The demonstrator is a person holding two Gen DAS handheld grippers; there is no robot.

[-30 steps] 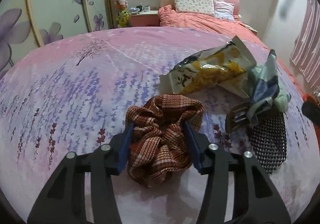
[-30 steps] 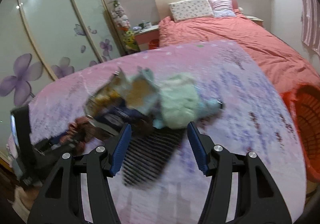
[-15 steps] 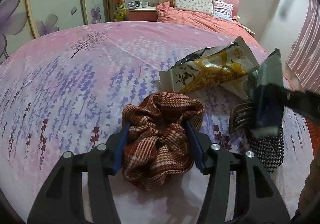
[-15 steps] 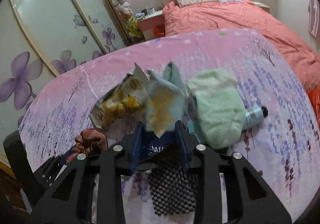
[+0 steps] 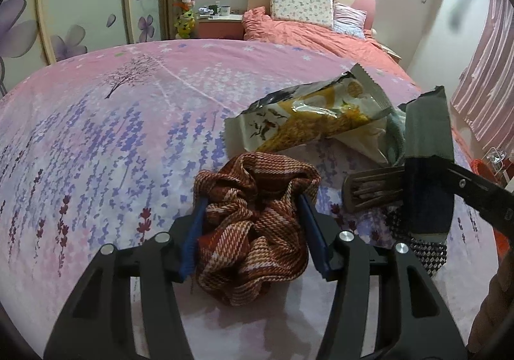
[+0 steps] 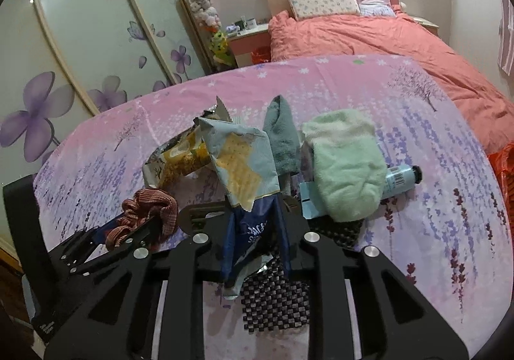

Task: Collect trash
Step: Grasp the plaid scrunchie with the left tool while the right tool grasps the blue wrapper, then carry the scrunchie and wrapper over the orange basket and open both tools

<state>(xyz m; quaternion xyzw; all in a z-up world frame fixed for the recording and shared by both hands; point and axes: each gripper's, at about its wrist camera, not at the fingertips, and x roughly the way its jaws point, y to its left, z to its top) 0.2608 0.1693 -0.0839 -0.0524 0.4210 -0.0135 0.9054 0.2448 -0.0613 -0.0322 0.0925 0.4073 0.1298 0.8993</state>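
Right tool (image 6: pixel 253 231): jaws closing on a blue snack wrapper (image 6: pixel 247 173); the wrapper's dark lower end sits between the pads and its pale torn upper part stands up above them.
Left tool (image 5: pixel 250 228): gripping a brown plaid scrunchie (image 5: pixel 253 228); both blue pads press into the bunched fabric, which rests on the near part of the tabletop (image 5: pixel 96 141).
Step in hand: securing the blue snack wrapper as the first piece of trash, by judgement.
Grip advice: let the pads finish closing on the doubled foil at the lower end before lifting; a hold on a single loose flap would likely slip or tear.
Lift advice: raise the wrapper straight up, since a dark checkered mat (image 6: pixel 276 302) lies under it and a hair clip (image 5: pixel 372 189) sits just beside it; dragging sideways could pull either along.
Next trash: a yellow snack bag (image 5: pixel 314 122) lies just beyond the scrunchie, touching the wrapper's left side.
Non-trash items: a grey cloth (image 6: pixel 282 138), a pale green towel (image 6: pixel 347 164) and a tube (image 6: pixel 401 180) lie toward the right edge; leave them in place.
Surface: tabletop covered by a pink cloth printed with purple flowers and trees.
Bin: an orange basket (image 6: pixel 504 173) shows past the right edge, a likely drop point.
Room: a bed (image 6: pixel 369 35) with a coral cover and pillows stands beyond the far edge; a wardrobe (image 6: pixel 80 48) with flower-patterned doors lines the left wall.
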